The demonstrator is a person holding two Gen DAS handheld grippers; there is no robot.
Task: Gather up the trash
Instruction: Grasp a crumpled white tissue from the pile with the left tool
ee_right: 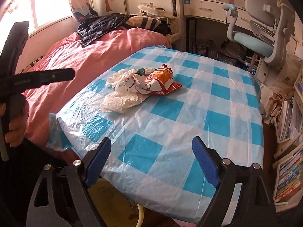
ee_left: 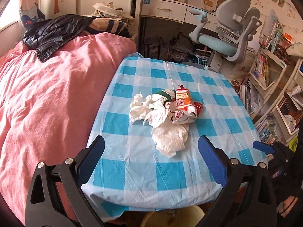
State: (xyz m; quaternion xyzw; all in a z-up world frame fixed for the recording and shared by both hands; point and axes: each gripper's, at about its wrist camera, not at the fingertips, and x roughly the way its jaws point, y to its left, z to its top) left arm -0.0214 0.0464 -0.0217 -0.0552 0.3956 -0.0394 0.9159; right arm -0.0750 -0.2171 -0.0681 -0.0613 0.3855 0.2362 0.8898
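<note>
A table (ee_left: 132, 170) under a blue-and-white checked plastic cloth (ee_right: 217, 123) carries 1 heap of trash near its middle; crumpled white tissues (ee_left: 149, 109) lie touching a red-and-orange printed wrapper (ee_left: 184, 104), with a green-and-white piece (ee_left: 166, 92) tucked behind them; a flatter white wad (ee_left: 170, 140) lies against the heap's near side; beside the table, a bed with a pink cover (ee_left: 47, 98) bears a black plastic bag (ee_left: 55, 32).
</note>
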